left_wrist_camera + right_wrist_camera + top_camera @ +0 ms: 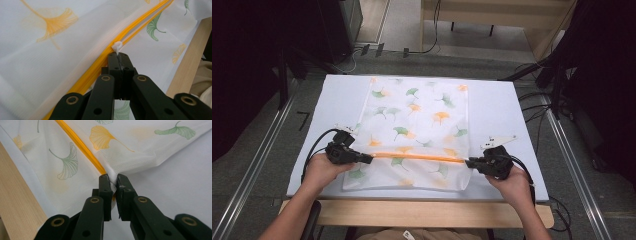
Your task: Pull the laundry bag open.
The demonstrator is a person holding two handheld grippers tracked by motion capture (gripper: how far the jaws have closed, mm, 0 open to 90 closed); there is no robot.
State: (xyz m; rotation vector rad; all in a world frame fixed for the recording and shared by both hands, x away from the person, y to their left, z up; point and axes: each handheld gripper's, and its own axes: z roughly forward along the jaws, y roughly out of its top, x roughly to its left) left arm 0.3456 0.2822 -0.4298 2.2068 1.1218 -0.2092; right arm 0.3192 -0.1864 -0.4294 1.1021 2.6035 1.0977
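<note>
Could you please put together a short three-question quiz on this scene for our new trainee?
1. True or false: the left gripper is shut on the white zipper pull.
2. What does the right gripper pinch? A) a corner of the table B) the edge of the mesh bag at the end of its orange zipper C) a cable
3. In the high view, which print colours show on the bag's leaves?

Key
1. True; the jaws meet on the pull's tab.
2. B; bunched white fabric sits between the jaws, just past the zipper's end.
3. Green and orange.
</note>
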